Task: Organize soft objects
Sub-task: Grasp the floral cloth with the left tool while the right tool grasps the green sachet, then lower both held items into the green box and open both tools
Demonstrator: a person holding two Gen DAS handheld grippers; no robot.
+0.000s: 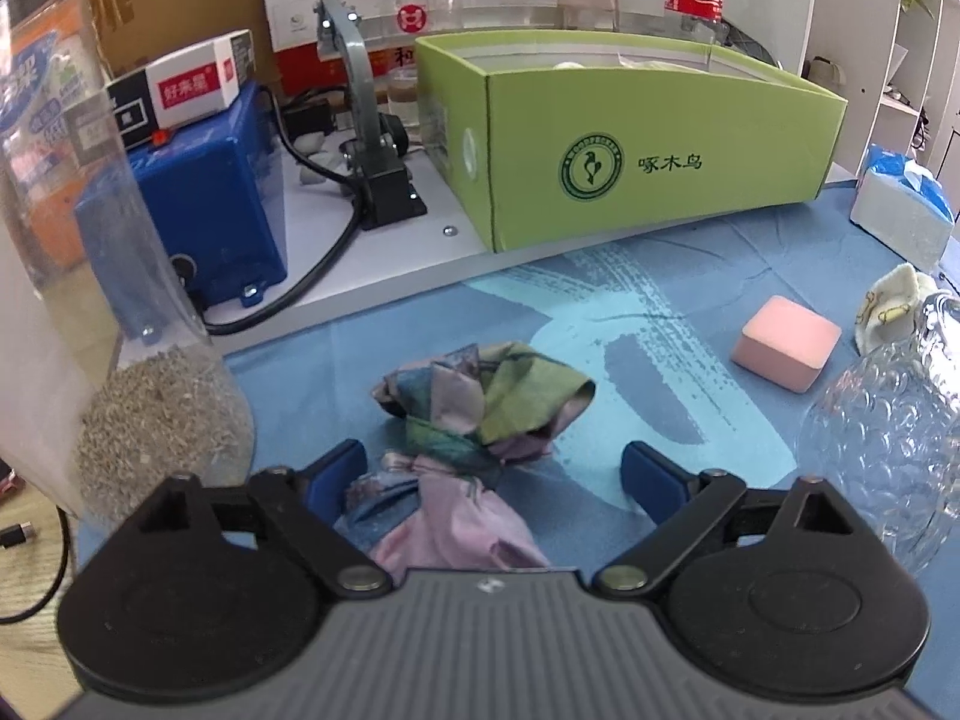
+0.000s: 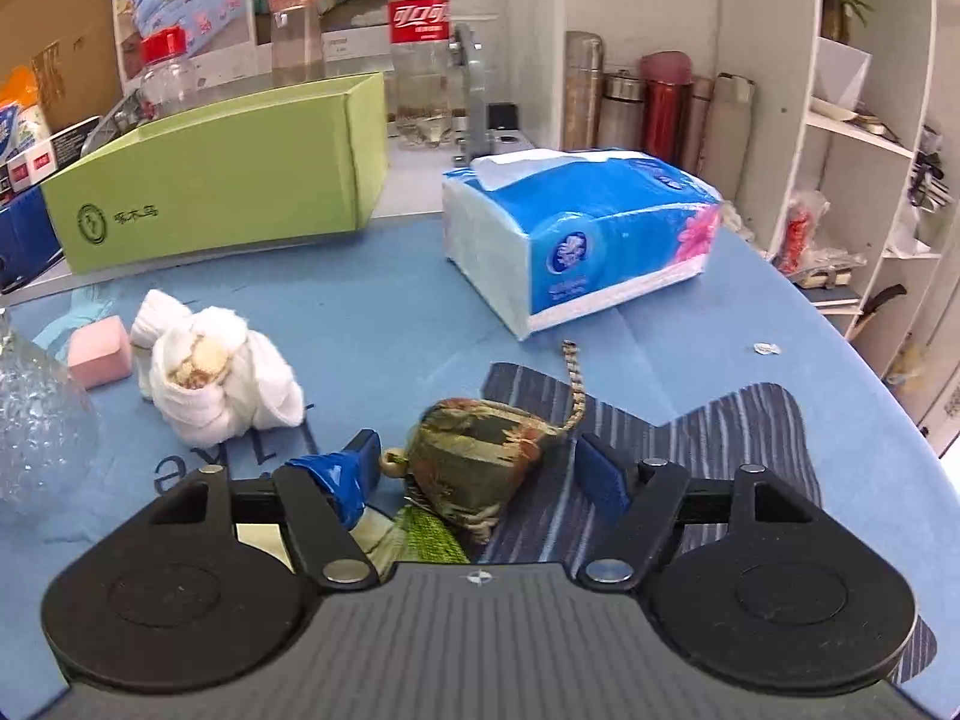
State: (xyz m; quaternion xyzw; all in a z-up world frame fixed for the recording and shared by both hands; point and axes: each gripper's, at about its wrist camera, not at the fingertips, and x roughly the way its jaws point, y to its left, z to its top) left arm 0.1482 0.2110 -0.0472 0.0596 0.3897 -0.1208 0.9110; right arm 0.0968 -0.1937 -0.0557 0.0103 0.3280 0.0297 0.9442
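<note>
Left gripper [image 1: 495,477] straddles a knotted patchwork cloth bundle [image 1: 480,414] lying on the blue tablecloth [image 1: 690,276]. Jaws apart, pads clear of the fabric on both sides — likely lined up for a pinch at the knot.

Right gripper [image 2: 480,468] sits over a brocade sachet [image 2: 480,444] with a braided cord, resting on a striped mat [image 2: 720,438]. Jaws apart; left pad near the bead end, right pad off the cloth — no grip yet.

Green cardboard box [image 1: 660,144] stands open-topped at the cloth's far edge, presumably the destination. Pink sponge block [image 1: 786,342] and white towel bundle [image 2: 222,378] still lie loose on the table.
</note>
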